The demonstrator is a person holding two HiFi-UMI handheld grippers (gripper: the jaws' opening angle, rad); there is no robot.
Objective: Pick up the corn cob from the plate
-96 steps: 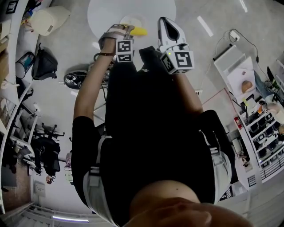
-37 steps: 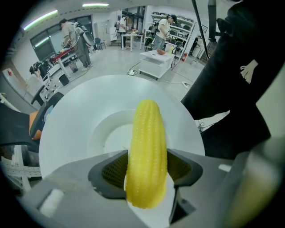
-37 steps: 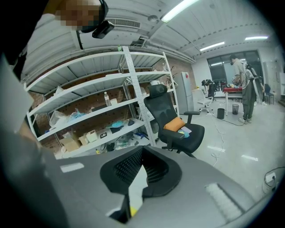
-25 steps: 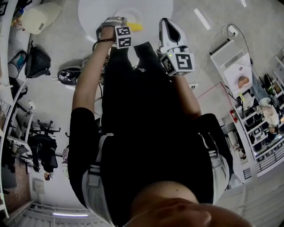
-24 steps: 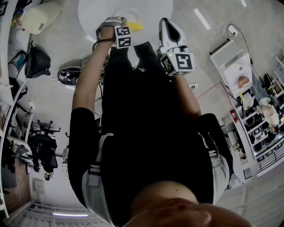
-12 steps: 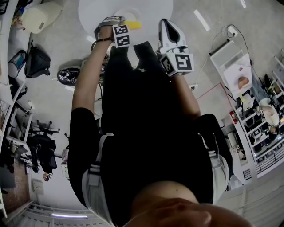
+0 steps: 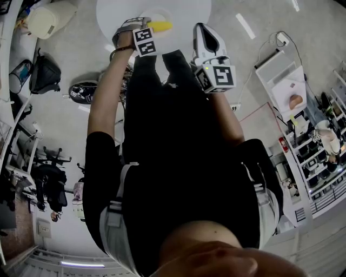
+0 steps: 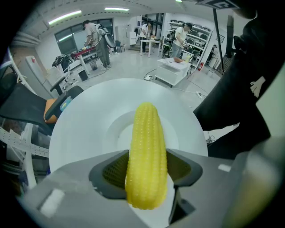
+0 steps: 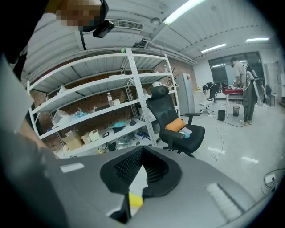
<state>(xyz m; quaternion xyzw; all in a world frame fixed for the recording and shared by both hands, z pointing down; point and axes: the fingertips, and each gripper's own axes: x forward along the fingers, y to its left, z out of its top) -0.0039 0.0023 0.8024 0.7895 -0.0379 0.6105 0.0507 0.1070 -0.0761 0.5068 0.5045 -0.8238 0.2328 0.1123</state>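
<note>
A yellow corn cob sits lengthwise between the grey fingers of my left gripper, which is shut on it. Its tip points away over a white plate on a round white table. In the head view the left gripper holds the cob at the near edge of the plate, pointing steeply down. My right gripper hangs to the right of the table's edge. Its jaws meet at the tips with nothing between them.
Metal shelves and a black office chair face the right gripper. A white cart stands at the right. A black bag and a pale bin lie left of the table. People stand far behind.
The left gripper has rolled a little with the cob held in it. The right gripper has kept still.
</note>
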